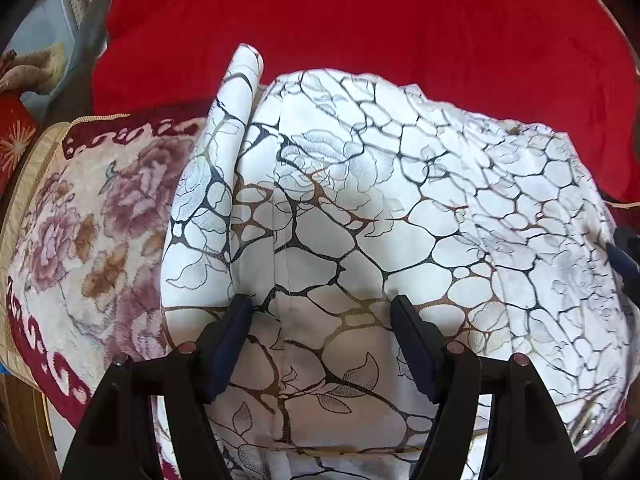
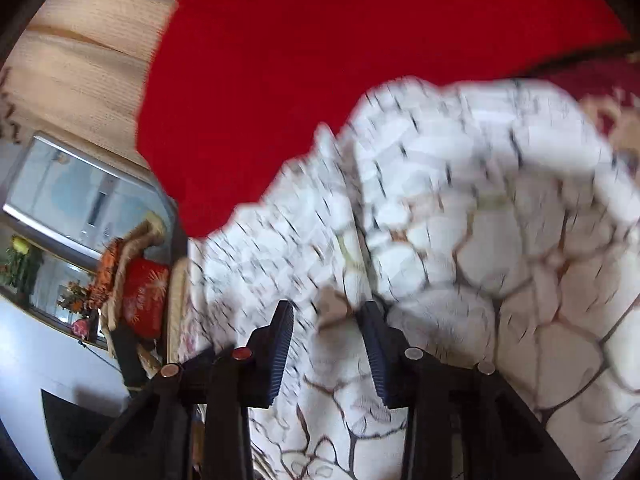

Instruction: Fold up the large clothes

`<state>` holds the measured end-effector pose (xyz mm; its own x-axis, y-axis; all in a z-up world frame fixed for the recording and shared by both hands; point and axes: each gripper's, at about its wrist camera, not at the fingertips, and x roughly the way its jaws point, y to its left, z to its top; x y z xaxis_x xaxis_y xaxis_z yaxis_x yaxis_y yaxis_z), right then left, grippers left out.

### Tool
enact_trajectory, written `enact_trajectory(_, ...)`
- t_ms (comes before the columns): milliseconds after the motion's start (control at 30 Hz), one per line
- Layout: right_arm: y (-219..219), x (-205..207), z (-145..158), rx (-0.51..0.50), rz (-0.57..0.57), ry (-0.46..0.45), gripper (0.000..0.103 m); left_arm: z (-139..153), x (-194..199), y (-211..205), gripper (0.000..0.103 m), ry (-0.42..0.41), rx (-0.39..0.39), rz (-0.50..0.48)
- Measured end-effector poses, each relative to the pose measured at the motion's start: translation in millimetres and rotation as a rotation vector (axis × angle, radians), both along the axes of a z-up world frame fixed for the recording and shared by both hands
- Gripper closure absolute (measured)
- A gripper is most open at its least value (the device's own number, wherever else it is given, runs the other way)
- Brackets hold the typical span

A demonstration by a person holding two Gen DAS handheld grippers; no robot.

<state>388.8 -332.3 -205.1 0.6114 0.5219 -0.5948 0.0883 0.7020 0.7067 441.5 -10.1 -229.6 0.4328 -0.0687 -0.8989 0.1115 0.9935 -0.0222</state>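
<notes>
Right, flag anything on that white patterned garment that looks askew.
One strip of the white patterned garment sticks out past its far left edge, curling over the red blanket instead of lying flush. Otherwise nothing spilled or damaged shows.

Red-covered surface (image 1: pixel 360 20) under a floral blanket (image 1: pixel 80 220) and white crackle-print garment (image 1: pixel 400 220).

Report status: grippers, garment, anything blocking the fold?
Left gripper open over white vein-patterned garment. Right gripper partly open, fabric between fingers, grip unclear. Nothing in the way.
</notes>
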Motion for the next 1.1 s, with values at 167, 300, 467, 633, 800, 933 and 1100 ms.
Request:
enact_trajectory(167, -8, 8, 9, 0.025, -0.05, -0.054, 0.063, 27, 14, 2, 0.03, -0.077, -0.007, 0.037)
enact_trajectory(300, -5, 28, -4, 0.037, -0.052, -0.019, 0.063, 19, 48, 6, 0.03, -0.065, 0.045, 0.099)
enact_trajectory(467, -2, 46, -24, -0.019, -0.046, 0.059, 0.064, -12, 70, 8, 0.029, 0.019, 0.044, 0.138)
enact_trajectory(633, -1, 45, -11, -0.01, -0.051, 0.051, 0.063, 7, 54, 3, 0.03, -0.022, 0.005, 0.112)
enact_trajectory(800, -14, 21, 28, -0.109, -0.118, -0.053, 0.063, 40, 13, -26, 0.03, -0.077, -0.087, -0.01)
enact_trajectory(933, -36, 9, 32, -0.159, -0.179, -0.025, 0.062, 39, -8, -73, 0.03, -0.052, -0.101, -0.124)
enact_trajectory(1100, -58, 16, -2, -0.127, -0.177, 0.105, 0.064, 7, -15, -117, 0.028, -0.012, -0.001, -0.165)
